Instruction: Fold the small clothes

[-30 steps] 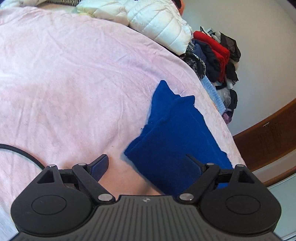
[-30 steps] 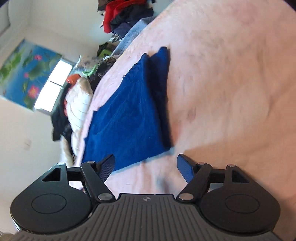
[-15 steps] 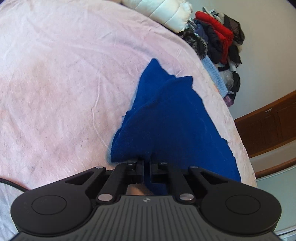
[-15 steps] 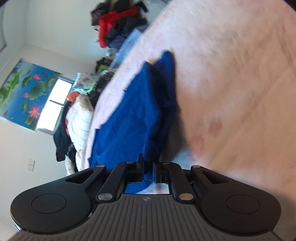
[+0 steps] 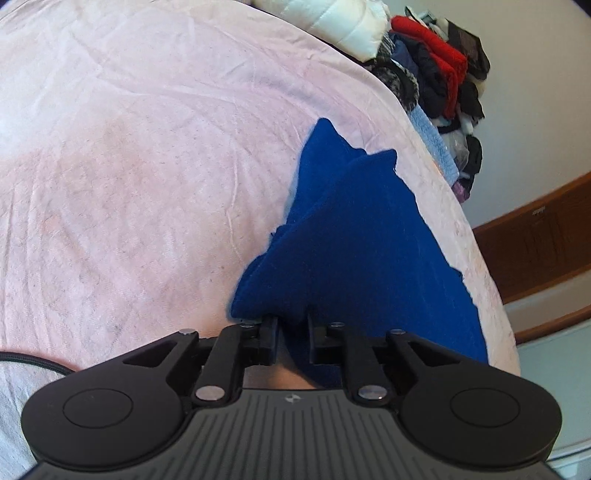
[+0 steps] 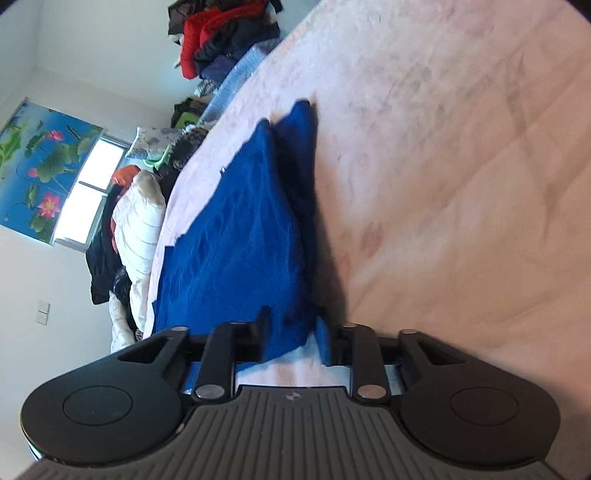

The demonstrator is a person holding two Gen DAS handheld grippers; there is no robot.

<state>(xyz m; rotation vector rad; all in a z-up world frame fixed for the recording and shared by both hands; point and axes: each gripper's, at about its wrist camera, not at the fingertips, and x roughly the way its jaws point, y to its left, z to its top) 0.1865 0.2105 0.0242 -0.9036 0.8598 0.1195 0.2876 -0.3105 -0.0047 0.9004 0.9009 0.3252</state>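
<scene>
A folded blue knit garment (image 5: 354, 236) lies on the pink bedsheet (image 5: 147, 166) near the bed's edge. My left gripper (image 5: 291, 332) is shut on its near corner, which is lifted a little off the sheet. In the right wrist view the same blue garment (image 6: 243, 236) lies along the bed (image 6: 461, 147). My right gripper (image 6: 291, 332) is shut on its other near corner, with cloth pinched between the jaws.
A white puffer jacket (image 5: 332, 22) and a pile of red and dark clothes (image 5: 443, 70) lie at the bed's far end. A wooden skirting (image 5: 535, 236) runs past the bed edge. A black cable (image 5: 33, 360) crosses at lower left.
Both grippers were open a second ago beside the garment's near edge. They moved in and closed on its two near corners, and the pinched edge now rises slightly.
</scene>
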